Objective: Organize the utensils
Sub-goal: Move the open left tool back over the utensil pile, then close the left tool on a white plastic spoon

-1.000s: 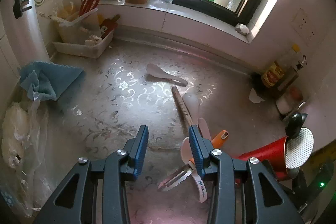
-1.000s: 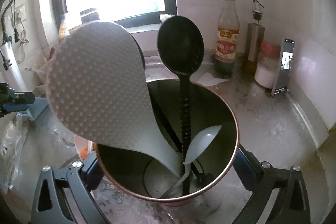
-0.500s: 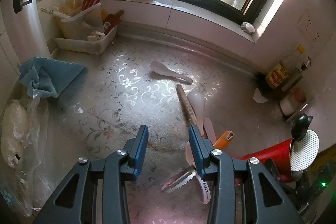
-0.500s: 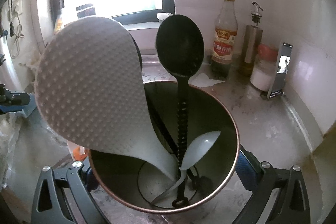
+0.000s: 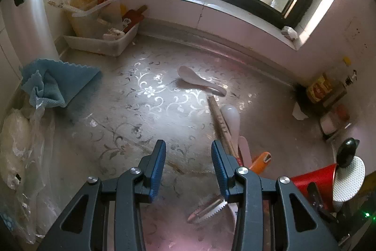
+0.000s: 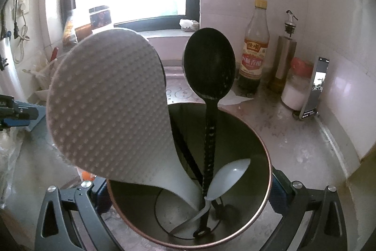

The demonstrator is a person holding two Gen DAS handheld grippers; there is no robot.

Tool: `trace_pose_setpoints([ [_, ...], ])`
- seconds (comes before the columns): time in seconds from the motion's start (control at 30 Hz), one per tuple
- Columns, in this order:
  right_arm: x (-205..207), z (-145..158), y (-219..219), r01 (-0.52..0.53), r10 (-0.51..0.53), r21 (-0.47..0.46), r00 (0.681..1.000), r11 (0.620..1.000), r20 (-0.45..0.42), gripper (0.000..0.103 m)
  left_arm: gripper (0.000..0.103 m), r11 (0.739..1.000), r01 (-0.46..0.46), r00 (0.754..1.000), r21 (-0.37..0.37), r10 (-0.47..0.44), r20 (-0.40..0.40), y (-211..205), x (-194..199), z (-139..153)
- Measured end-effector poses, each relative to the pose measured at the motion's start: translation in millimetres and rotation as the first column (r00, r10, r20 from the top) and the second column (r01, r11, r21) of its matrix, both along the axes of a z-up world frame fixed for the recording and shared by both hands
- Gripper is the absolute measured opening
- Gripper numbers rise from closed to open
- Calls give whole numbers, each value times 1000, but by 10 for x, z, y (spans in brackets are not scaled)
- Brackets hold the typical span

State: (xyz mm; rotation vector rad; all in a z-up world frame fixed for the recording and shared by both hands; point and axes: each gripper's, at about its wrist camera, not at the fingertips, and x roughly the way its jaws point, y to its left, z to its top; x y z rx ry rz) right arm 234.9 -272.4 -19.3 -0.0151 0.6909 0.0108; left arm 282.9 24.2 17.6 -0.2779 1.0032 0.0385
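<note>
White plastic spoon [image 5: 199, 80] lies alone at twelve o'clock of the left gripper [image 5: 188, 165], whose jaws hang part open and empty — light, stiff, slick, best pinched at its handle. At three o'clock, the right gripper [image 6: 188, 192] clamps the red holder [image 6: 263, 201], already holding a rice paddle [image 6: 108, 114]. Patterned countertop [image 5: 112, 119] looks glossy; a window stands behind.
</note>
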Motion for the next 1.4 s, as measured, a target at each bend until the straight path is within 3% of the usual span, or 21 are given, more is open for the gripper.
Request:
trace_pose_setpoints([
  [0.5, 121, -41, -33, 13, -13, 6, 999, 1000, -30, 103, 41, 999, 16, 994, -37, -20, -108, 25, 525, -317],
  [0.87, 114, -38, -16, 6, -6, 8, 999, 1000, -39, 103, 41, 993, 58, 991, -108, -71, -116, 115, 1116, -404],
  [1.1, 96, -36, -11, 8, -8, 12, 999, 1000, -46, 103, 38, 968, -10, 988, -252, -28, -150, 349, 1592, -591],
  [1.4, 139, -94, -60, 23, -21, 29, 997, 999, -76, 103, 27, 949, -82, 983, -305, 27, -181, 523, 1878, -774],
])
